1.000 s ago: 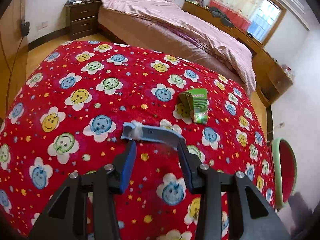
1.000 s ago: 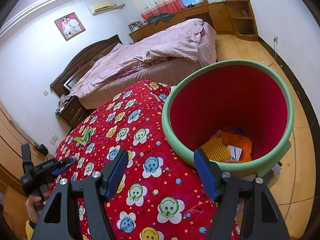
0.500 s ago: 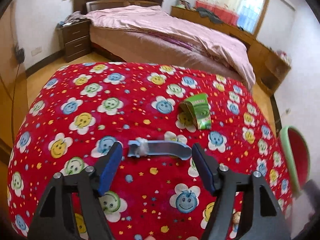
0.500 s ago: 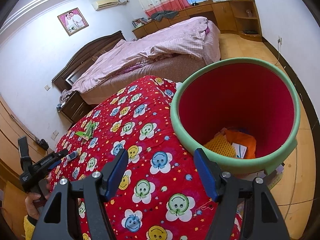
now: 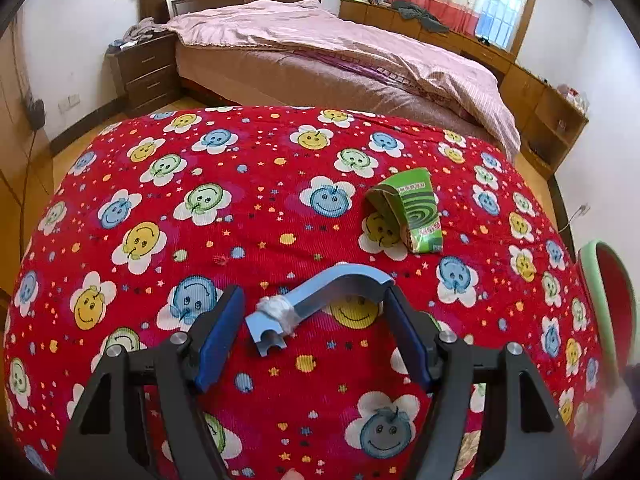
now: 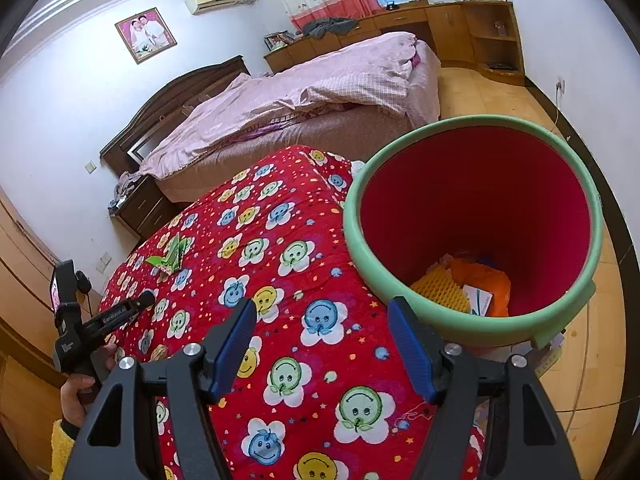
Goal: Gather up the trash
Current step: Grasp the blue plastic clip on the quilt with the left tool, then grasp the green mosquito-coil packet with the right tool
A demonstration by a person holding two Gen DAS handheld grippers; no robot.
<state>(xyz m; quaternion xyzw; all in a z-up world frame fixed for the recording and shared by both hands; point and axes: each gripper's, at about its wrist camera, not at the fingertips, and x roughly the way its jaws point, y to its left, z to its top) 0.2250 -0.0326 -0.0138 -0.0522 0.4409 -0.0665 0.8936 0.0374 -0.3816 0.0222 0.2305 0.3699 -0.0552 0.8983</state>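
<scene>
A curved light-blue plastic piece (image 5: 340, 284) with a taped end lies on the red smiley-flower quilt (image 5: 240, 220). My left gripper (image 5: 314, 291) stands open around it; the piece's curved end reaches the right finger, and the left pad is clear of it. A crumpled green box (image 5: 416, 208) lies farther off to the right. My right gripper (image 6: 320, 312) hangs open and empty over the quilt's edge, beside the green-rimmed red bin (image 6: 360, 248). In the right wrist view a hand holds the left gripper (image 6: 144, 300) near the green box (image 6: 172, 256).
The bin holds orange trash (image 6: 484, 280) and a yellow mesh (image 6: 436, 288); its rim (image 5: 600, 276) shows at the right of the left wrist view. A bed with pink bedding (image 5: 340, 48) and a nightstand (image 5: 144, 68) stand behind. Wooden floor (image 6: 500, 96) surrounds the bin.
The left jaws have widened and come down around the blue piece, which earlier sat at the fingertips. The piece now lies turned, taped end nearer the camera. The right gripper has hardly moved.
</scene>
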